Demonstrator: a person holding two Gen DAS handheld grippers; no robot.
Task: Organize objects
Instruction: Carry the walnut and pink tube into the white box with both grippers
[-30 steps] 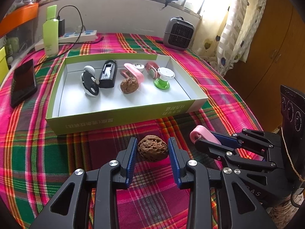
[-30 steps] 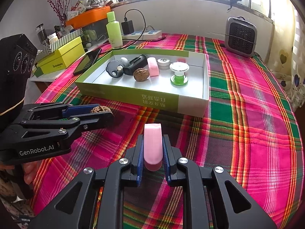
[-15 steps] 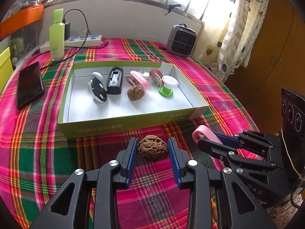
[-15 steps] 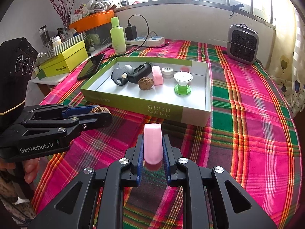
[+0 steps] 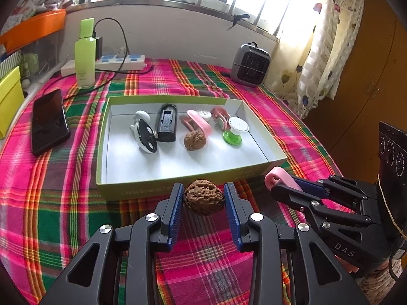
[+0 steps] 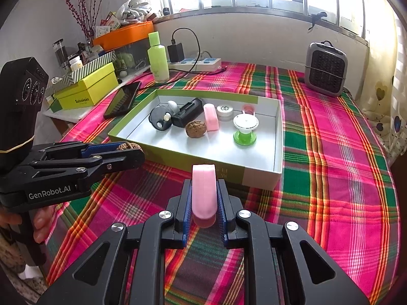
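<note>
My left gripper [image 5: 204,195] is shut on a brown walnut [image 5: 203,200], held above the plaid cloth just in front of the near wall of a green-rimmed white box [image 5: 157,190]. My right gripper [image 6: 204,190] is shut on a pink clip [image 6: 204,192], also in front of the box [image 6: 259,178]. Inside the box lie a second walnut [image 5: 194,139], another pink clip [image 5: 199,122], a black case [image 5: 167,123], a black-and-white round gadget [image 5: 145,137] and a white-topped green spool [image 5: 235,131]. Each gripper shows in the other's view: the right [image 5: 273,183], the left [image 6: 134,152].
A black phone [image 5: 49,122] lies left of the box. A green bottle [image 5: 85,56], a power strip [image 5: 106,63] with a charger and a grey heater [image 5: 250,64] stand at the table's far side. Yellow boxes [image 6: 86,89] sit at the left. A curtain [image 5: 320,38] hangs at the right.
In both views the box has slid away and upward in frame, as both grippers drew back and rose slightly. Each grip is unchanged.
</note>
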